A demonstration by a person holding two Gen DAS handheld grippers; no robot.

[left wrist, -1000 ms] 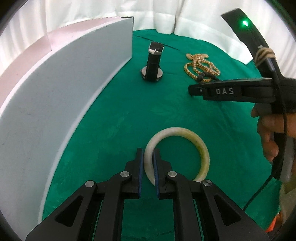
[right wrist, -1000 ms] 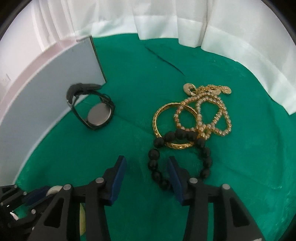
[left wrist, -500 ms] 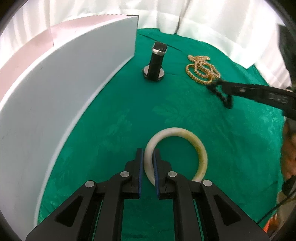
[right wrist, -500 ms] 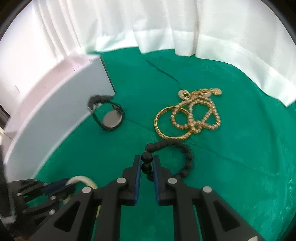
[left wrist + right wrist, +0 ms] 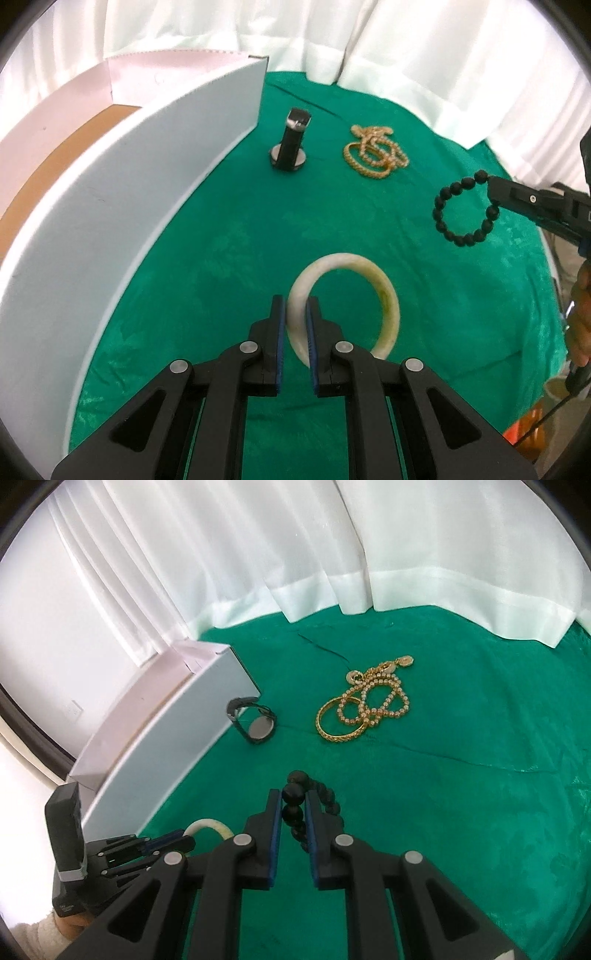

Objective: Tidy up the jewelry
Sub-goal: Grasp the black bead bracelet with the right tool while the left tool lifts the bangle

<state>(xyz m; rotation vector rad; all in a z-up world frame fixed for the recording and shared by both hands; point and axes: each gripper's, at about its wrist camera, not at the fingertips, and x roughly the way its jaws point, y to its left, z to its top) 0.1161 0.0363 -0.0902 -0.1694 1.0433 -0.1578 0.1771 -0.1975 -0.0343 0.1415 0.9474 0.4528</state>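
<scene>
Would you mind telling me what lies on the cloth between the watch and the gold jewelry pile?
Nothing: only bare green cloth separates the watch from the gold pile, clearest in the right wrist view.

The right gripper (image 5: 292, 814) has closed on the black bead bracelet (image 5: 466, 208), pulled it away from the gold jewelry pile (image 5: 364, 714) and lifted it clear of the green cloth (image 5: 461, 775); it now dangles in the air.

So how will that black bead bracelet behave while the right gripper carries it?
The black bead bracelet hangs from the right gripper as a drooping loop, so it is probably floppy and apt to swing. Only a bead or two sit between the pads; round beads may slip.
</scene>
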